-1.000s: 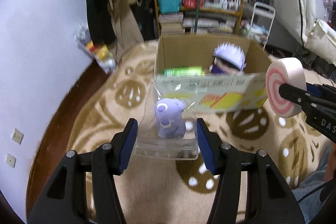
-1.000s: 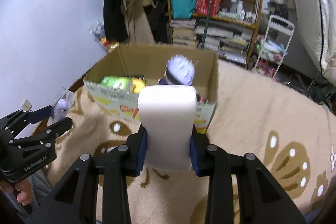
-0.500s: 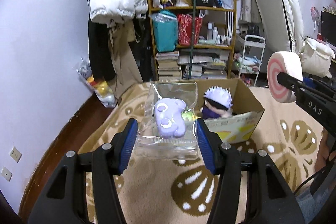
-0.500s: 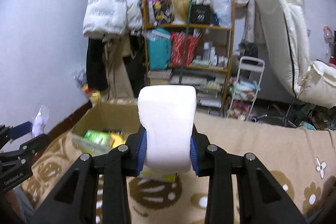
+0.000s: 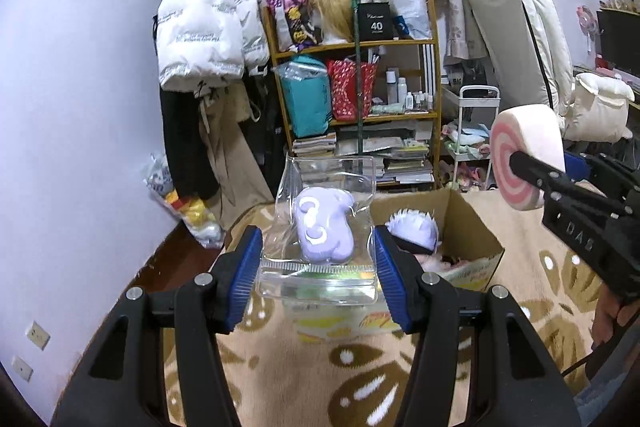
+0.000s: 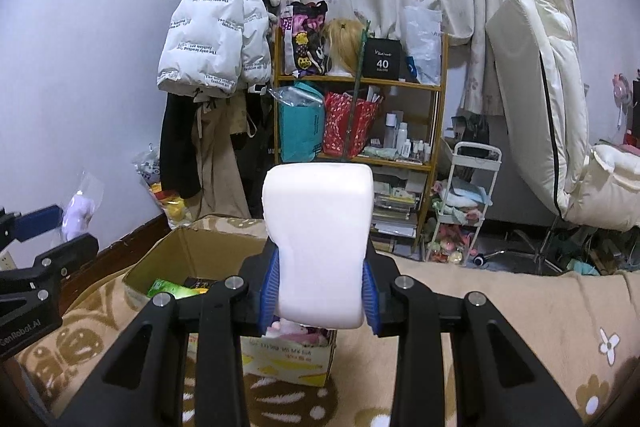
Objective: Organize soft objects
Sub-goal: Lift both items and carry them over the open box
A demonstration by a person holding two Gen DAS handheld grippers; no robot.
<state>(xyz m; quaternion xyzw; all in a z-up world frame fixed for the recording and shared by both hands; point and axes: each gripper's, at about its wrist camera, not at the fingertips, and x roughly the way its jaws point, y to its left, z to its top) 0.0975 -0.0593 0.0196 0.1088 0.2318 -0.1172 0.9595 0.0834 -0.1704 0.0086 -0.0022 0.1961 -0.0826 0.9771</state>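
My left gripper (image 5: 318, 281) is shut on a clear plastic bag (image 5: 320, 227) holding a purple plush toy (image 5: 325, 227), raised above the near edge of an open cardboard box (image 5: 476, 227). A white-haired doll (image 5: 414, 229) lies in the box. My right gripper (image 6: 319, 301) is shut on a round white soft cushion (image 6: 320, 243), held above the box (image 6: 180, 247). The cushion's pink spiral face (image 5: 510, 165) shows in the left wrist view. The left gripper with the plush (image 6: 78, 213) shows at the left of the right wrist view.
The box stands on a tan patterned rug (image 5: 320, 379). Behind it are a cluttered wooden shelf (image 5: 356, 99), hanging coats (image 5: 204, 39), a white trolley (image 6: 468, 199) and a folded white mattress (image 6: 536, 95). A bag of toys (image 5: 188, 207) leans on the left wall.
Both grippers have risen and tilted up with their loads. The box has dropped lower in both views and the room behind has come into sight.
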